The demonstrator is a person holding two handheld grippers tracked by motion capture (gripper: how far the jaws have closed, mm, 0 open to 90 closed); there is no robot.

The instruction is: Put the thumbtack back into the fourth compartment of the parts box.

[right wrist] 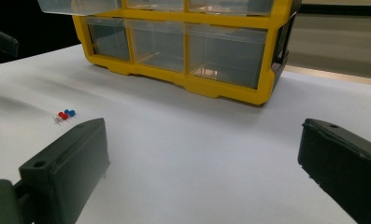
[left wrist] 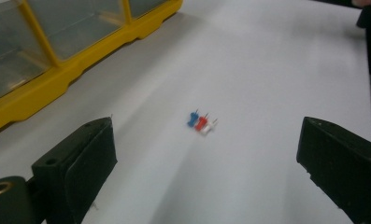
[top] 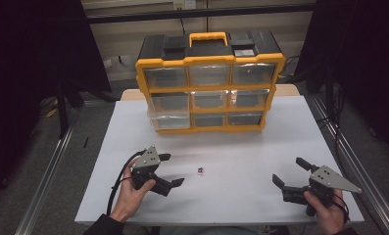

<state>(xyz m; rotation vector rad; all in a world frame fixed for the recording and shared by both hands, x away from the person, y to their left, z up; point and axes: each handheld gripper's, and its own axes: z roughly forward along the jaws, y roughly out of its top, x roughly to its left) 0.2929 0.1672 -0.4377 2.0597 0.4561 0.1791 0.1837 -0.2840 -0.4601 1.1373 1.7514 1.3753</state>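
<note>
While both grippers hang wide open, the left gripper (top: 171, 170) faces three push pins (left wrist: 202, 123) lying untouched. Next, I judge, it must close on one; the right gripper (top: 290, 172) waits well apart

No text, brand, number or sign can be read anywhere. The yellow and black drawer cabinet (top: 210, 83) carries a small pale patch on its top, too blurred to make out. The pushpins (left wrist: 202, 122) bear no marks.

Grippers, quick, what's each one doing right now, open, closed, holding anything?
Left gripper: open, holding nothing, jaws aimed at the three push pins.
Right gripper: open, holding nothing, above the white table.
</note>
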